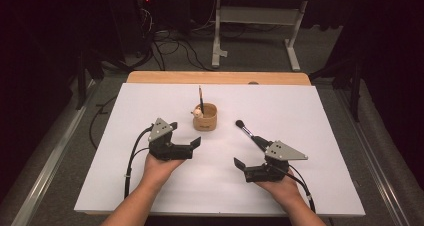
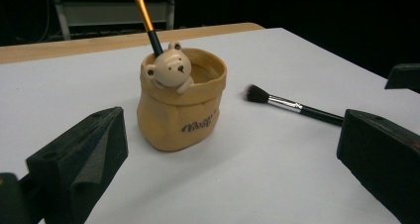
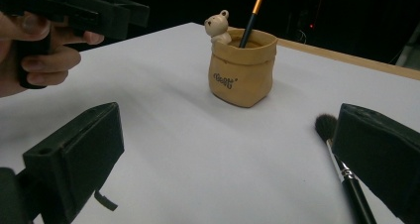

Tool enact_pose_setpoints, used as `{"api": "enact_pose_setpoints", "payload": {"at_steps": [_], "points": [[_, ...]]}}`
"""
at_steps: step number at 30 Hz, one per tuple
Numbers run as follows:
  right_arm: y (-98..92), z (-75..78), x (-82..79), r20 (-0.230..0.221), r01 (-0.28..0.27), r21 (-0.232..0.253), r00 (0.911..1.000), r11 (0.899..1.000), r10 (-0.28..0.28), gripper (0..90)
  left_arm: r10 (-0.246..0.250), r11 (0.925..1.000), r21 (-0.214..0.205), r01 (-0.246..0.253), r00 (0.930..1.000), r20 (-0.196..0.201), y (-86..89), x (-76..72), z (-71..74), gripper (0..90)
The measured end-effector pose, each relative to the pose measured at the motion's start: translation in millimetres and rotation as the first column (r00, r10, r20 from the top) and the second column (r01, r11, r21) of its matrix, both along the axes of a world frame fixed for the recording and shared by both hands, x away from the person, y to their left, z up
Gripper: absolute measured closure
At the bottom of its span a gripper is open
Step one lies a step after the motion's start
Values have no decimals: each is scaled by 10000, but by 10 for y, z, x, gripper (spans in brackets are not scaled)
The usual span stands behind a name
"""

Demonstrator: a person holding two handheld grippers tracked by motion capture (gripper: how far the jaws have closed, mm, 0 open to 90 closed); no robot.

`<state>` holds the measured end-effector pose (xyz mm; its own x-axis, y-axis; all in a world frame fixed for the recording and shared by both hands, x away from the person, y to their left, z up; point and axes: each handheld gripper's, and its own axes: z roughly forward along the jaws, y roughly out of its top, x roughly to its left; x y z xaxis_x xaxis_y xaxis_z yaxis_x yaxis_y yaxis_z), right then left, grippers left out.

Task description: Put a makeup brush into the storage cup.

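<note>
L gripper [image 1: 196,142] + R gripper [image 1: 239,163]: fingers wide apart, nothing held.

High view: looking forward and down over the white table sheet [image 1: 150,186] from the person's side, far off | Left gripper view: sitting low, facing the tan bear-faced ceramic pot [image 2: 181,107] at close range | Right gripper view: sitting low, facing it from the opposite side | Shared: pot, black-handled makeup brush [image 2: 292,106].
</note>
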<state>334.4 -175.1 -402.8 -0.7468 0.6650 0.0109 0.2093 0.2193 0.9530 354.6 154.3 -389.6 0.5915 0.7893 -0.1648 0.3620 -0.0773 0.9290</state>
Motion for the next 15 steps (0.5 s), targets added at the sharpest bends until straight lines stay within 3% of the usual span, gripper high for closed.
{"api": "enact_pose_setpoints", "payload": {"at_steps": [12, 15], "points": [[24, -5, -22, 126, -101, -99, 9999, 9999, 102, 11, -207, 9997, 107, 208, 9998, -15, 149, -282, -106, 3], [26, -5, -30, 133, -62, -115, 9999, 9999, 63, 11, -131, 9999, 56, 130, 9998, 159, 193, -342, -134, 3]]}}
